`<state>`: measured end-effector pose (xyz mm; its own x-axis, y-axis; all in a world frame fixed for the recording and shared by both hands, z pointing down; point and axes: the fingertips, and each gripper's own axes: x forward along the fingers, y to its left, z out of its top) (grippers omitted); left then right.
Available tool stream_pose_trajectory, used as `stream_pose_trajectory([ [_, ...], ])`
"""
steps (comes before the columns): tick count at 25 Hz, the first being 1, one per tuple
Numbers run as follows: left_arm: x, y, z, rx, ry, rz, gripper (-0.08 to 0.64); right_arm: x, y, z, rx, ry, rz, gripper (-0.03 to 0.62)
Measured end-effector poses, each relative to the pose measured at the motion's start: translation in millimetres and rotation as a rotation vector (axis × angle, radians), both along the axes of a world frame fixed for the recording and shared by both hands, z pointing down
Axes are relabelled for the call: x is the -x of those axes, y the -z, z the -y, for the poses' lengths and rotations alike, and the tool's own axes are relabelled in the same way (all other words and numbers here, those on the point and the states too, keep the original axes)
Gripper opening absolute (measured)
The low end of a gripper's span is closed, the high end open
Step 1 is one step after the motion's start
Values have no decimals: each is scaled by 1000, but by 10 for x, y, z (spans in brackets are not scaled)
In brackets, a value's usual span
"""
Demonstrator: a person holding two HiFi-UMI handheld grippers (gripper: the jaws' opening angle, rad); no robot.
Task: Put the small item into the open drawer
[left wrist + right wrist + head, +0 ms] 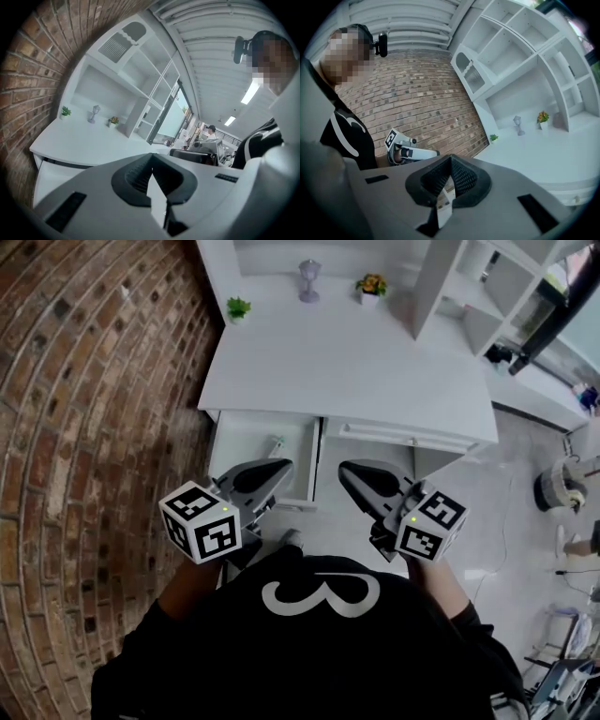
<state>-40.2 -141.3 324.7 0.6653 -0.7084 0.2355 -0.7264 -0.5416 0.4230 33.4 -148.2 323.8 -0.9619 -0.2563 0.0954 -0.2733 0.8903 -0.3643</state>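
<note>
The white drawer (248, 454) stands pulled out under the desk's left side. And there's the small pale item (277, 441), lying inside near the right wall.

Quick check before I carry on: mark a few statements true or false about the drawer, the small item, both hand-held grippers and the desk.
1. The drawer under the desk, at the left in the head view, stands open. True.
2. A small item lies in that drawer. True.
3. The left hand-held gripper grips the small item. False: its jaws are shut on nothing.
4. The right hand-held gripper is wide open. False: its jaws are shut and empty.
5. The desk is bare. False: a green plant, a small lantern and a flower pot stand along its back.
</note>
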Motion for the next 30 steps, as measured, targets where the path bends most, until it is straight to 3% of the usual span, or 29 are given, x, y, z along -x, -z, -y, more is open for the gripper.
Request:
stream_pose_trajectory([
  [11,-248,238,-250,-84,22,44,3,-233,208,-237,-99,23,23,8],
  [30,-435,235,-290,-90,24,37,3,-392,314,-312,-116,43,48,8],
])
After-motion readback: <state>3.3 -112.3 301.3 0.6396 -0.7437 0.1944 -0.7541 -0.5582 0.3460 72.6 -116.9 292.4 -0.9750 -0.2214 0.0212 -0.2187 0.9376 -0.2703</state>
